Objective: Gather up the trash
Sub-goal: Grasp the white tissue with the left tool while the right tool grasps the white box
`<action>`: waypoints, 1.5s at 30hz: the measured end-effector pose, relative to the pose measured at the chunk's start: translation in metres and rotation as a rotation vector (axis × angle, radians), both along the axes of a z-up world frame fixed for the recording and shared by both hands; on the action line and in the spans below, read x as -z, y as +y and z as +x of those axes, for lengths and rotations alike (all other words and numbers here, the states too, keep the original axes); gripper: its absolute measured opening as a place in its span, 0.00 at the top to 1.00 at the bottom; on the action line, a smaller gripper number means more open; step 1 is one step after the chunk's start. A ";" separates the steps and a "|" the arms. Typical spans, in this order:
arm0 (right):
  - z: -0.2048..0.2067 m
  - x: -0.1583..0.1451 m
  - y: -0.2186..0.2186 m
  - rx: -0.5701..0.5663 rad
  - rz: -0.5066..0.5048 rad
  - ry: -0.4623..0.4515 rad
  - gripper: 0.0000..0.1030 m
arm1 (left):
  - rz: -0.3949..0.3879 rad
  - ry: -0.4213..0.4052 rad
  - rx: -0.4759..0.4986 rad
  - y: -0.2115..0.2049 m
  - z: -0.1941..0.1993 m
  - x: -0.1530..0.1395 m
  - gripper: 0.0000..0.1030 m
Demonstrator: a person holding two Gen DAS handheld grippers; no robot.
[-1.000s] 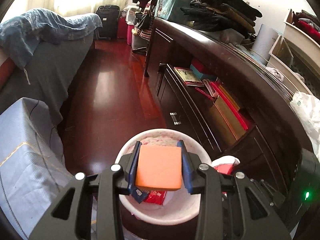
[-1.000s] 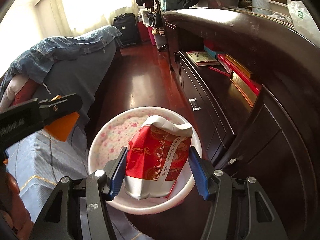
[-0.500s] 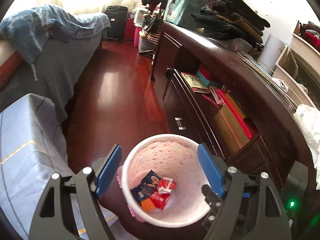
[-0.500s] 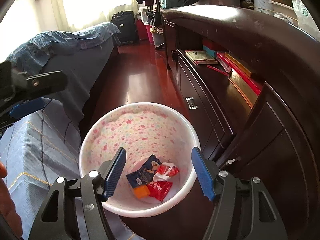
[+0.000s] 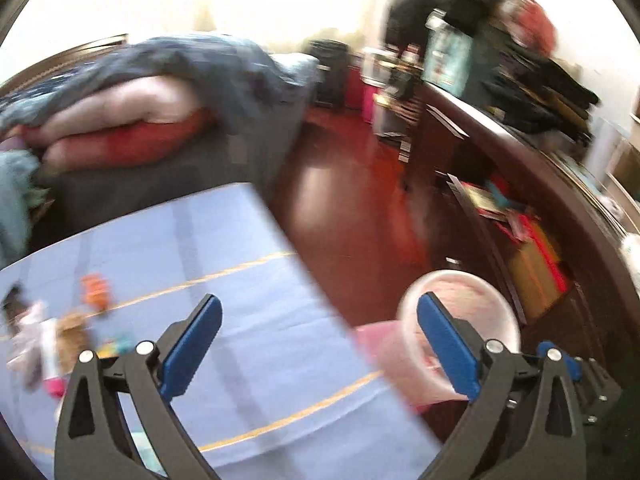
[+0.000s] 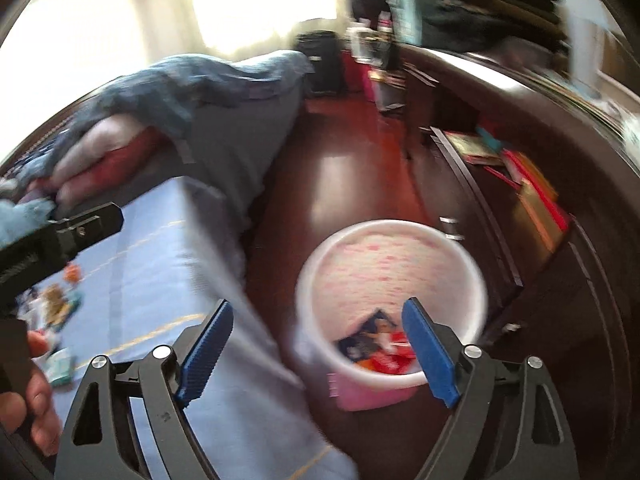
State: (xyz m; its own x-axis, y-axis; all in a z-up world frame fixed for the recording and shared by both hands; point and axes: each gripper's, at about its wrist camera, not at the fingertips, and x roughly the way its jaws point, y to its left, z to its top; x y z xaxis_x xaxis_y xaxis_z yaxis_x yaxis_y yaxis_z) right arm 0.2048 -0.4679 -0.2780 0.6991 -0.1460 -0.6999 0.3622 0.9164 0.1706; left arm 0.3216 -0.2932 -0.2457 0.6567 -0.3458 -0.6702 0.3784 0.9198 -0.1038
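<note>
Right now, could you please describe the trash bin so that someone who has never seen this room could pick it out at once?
Find the long dark wooden cabinet along the right side and the blue-covered bed opposite. On the red-brown floor between them stands the trash bin, with wrappers at its bottom. It is the only round container there, with a white rim, pink-flecked lining and pink outside.

A lived-in home bedroom: ahead-left of the claw lies a bed [image 5: 168, 128] heaped with a blue blanket [image 6: 192, 88], ahead-right a dark wooden cabinet [image 6: 520, 128] (books on its shelf) piled with clothes [image 5: 532, 76], above a polished red-brown floor [image 5: 348, 200].
</note>
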 end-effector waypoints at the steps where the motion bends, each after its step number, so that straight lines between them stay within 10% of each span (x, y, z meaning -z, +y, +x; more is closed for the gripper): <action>1: 0.002 -0.004 0.013 -0.033 0.000 -0.006 0.15 | 0.001 0.000 -0.035 0.017 0.000 -0.002 0.04; 14: 0.023 -0.029 0.167 -0.401 -0.052 -0.027 0.14 | -0.003 0.093 -0.635 0.255 0.038 0.027 0.04; 27: 0.046 -0.024 0.235 -0.505 -0.090 0.014 0.14 | -0.052 0.239 -0.670 0.293 0.088 0.084 0.06; 36: 0.058 -0.012 0.257 -0.524 -0.095 0.055 0.14 | -0.014 0.181 -0.627 0.295 0.079 0.075 0.40; 40: 0.066 -0.010 0.276 -0.561 -0.091 0.051 0.14 | -0.024 0.150 -0.596 0.305 0.064 0.061 0.86; 45: 0.081 -0.001 0.304 -0.610 -0.095 0.067 0.16 | -0.064 0.142 -0.583 0.324 0.043 0.054 0.86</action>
State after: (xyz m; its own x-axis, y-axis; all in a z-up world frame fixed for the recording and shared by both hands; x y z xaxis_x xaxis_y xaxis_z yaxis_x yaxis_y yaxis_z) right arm 0.2855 -0.1642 -0.2775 0.6313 0.2017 -0.7488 -0.2243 0.9718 0.0727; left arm 0.3645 0.0312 -0.3000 0.6561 0.0019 -0.7547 -0.2081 0.9617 -0.1785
